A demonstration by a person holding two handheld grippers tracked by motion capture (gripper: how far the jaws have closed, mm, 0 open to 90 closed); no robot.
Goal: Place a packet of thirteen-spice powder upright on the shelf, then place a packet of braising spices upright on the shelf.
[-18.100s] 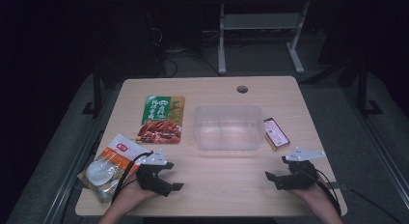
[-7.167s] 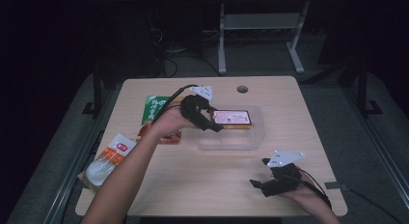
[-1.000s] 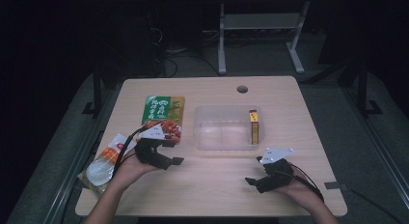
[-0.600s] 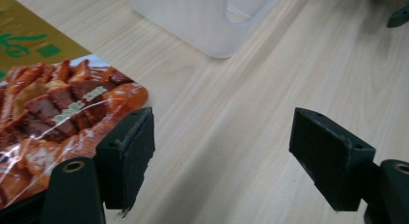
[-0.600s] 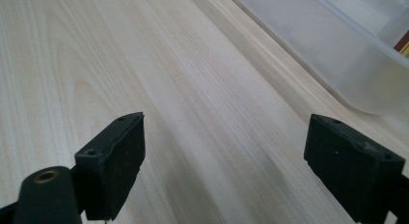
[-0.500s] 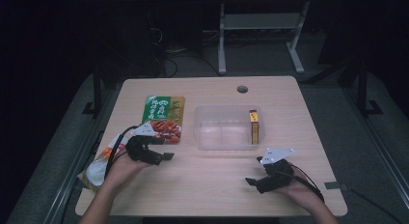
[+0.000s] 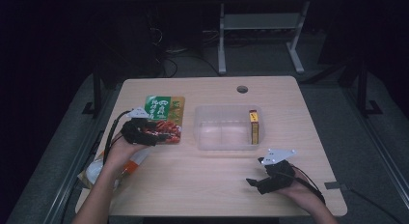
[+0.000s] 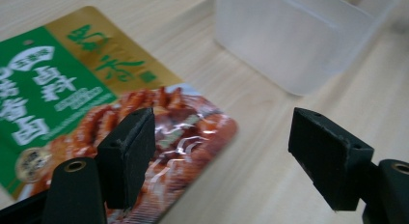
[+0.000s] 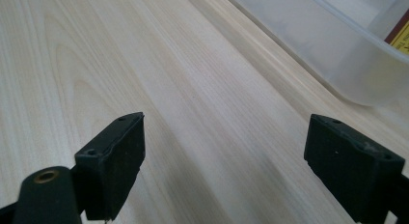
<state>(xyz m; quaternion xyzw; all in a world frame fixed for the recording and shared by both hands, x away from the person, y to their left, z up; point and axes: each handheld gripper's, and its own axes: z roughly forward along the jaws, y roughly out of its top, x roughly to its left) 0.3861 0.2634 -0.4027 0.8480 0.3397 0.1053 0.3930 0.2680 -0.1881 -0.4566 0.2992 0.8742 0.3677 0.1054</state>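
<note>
So, two grippers on the table (image 7: pixel 202 185), one per hand. Nearest the person, the right gripper (image 7: pixel 258 181) sits low over bare wood with its jaws spread wide and nothing between them. Off to the other side and a bit farther up is the left gripper (image 7: pixel 161 132), also wide open and holding nothing.

Count of stuff: one green and red sauce packet (image 7: pixel 165 119), one clear plastic tub (image 7: pixel 227 127), one yellow-edged little box (image 7: pixel 253 127), and one white snack bag (image 7: pixel 113 168) hanging at the table's near left edge, behind the left gripper and partly under the forearm.

The sauce packet lies flat right under the left gripper's tips. In the left gripper view one jaw sits over the packet's red bottom end (image 8: pixel 183 132), while the other jaw hangs over plain wood beside it; can't tell if either pad actually touches.

Past the packet's corner, the tub stands just beside the left gripper's open side, nothing in between. The little box stands on edge inside it, against the wall farthest from the left gripper. Far end of the table has a round cable hole (image 7: pixel 242 89).
</note>
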